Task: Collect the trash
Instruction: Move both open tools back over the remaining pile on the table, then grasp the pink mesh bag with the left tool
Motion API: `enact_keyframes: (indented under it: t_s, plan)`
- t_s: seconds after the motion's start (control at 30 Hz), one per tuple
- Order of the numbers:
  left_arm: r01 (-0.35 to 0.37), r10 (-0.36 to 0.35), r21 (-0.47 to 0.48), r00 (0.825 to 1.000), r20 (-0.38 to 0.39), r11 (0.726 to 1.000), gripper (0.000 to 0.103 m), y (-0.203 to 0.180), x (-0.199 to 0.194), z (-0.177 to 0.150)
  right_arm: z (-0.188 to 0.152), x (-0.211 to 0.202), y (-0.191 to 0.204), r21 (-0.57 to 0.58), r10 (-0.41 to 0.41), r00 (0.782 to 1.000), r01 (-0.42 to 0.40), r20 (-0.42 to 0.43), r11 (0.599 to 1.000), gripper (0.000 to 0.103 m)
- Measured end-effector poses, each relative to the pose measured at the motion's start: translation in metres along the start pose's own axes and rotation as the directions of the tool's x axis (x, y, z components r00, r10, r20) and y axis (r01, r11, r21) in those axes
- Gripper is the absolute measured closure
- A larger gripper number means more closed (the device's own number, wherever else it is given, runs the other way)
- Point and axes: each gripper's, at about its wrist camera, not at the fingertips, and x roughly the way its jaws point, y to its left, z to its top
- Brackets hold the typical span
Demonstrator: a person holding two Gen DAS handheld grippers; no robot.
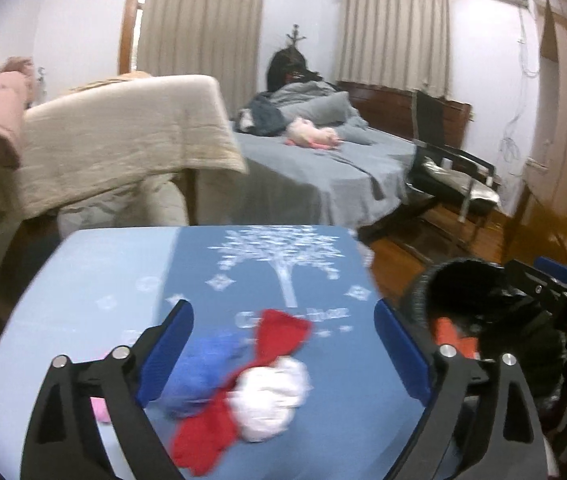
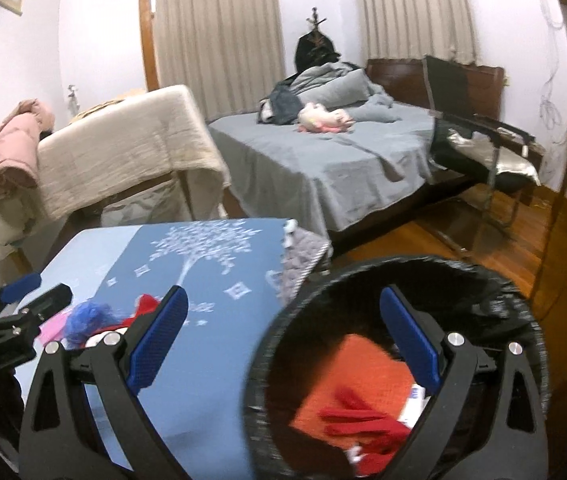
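A small table (image 1: 83, 280) under a blue cloth with a white tree print holds a pile of trash. The pile has a red scrap (image 1: 279, 336), a white wad (image 1: 271, 400), a blue wad (image 1: 199, 372) and a pink bit (image 1: 99, 408). My left gripper (image 1: 285, 340) stands open over the pile, its blue pads wide of the scraps on either side. To the table's right a black-lined bin (image 2: 503, 304) holds orange paper (image 2: 363, 384) and red scraps (image 2: 363, 420). My right gripper (image 2: 285, 338) hangs open over the bin's mouth with nothing between its fingers.
A grey bed (image 2: 323, 168) with a pink plush toy stands behind the table. A cream quilt (image 2: 123, 152) hangs over a rack at the left, and a black chair (image 2: 483, 148) is at the right. Wooden floor (image 2: 483, 248) lies beyond the bin.
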Motion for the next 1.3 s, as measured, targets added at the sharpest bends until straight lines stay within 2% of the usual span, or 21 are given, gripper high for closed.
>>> enact_keyframes:
  t_s: [0.2, 0.43, 0.63, 0.93, 1.07, 1.13, 1.3]
  plan:
    - [-0.12, 0.119, -0.036, 0.993, -0.007, 0.992, 0.012, 0.059, -0.004, -0.013, -0.006, 0.026, 0.043, -0.025, 0.06, 0.998, -0.06, -0.033, 0.998, 0.009]
    - [-0.246, 0.242, -0.08, 0.968, -0.059, 0.966, 0.012, 0.12, 0.006, -0.037, -0.018, 0.057, 0.081, -0.057, 0.102, 0.993, -0.106, -0.064, 0.993, 0.009]
    - [-0.288, 0.275, -0.103, 0.954, -0.122, 0.952, 0.012, 0.148, 0.017, -0.058, -0.031, 0.079, 0.101, -0.074, 0.108, 0.989, -0.116, -0.104, 0.99, 0.009]
    - [-0.274, 0.246, -0.125, 0.949, -0.199, 0.954, 0.013, 0.159, 0.036, -0.074, -0.038, 0.09, 0.117, -0.101, 0.117, 0.985, -0.13, -0.127, 0.986, 0.009]
    - [-0.253, 0.217, -0.125, 0.945, -0.244, 0.959, 0.022, 0.157, 0.047, -0.075, -0.039, 0.091, 0.119, -0.099, 0.119, 0.983, -0.134, -0.137, 0.986, 0.009]
    - [-0.237, 0.197, -0.124, 0.942, -0.271, 0.964, 0.032, 0.157, 0.053, -0.077, -0.04, 0.091, 0.12, -0.1, 0.122, 0.983, -0.137, -0.141, 0.986, 0.009]
    - [-0.189, 0.14, -0.133, 0.94, -0.311, 0.973, 0.064, 0.156, 0.063, -0.079, -0.041, 0.09, 0.125, -0.102, 0.134, 0.98, -0.149, -0.145, 0.983, 0.009]
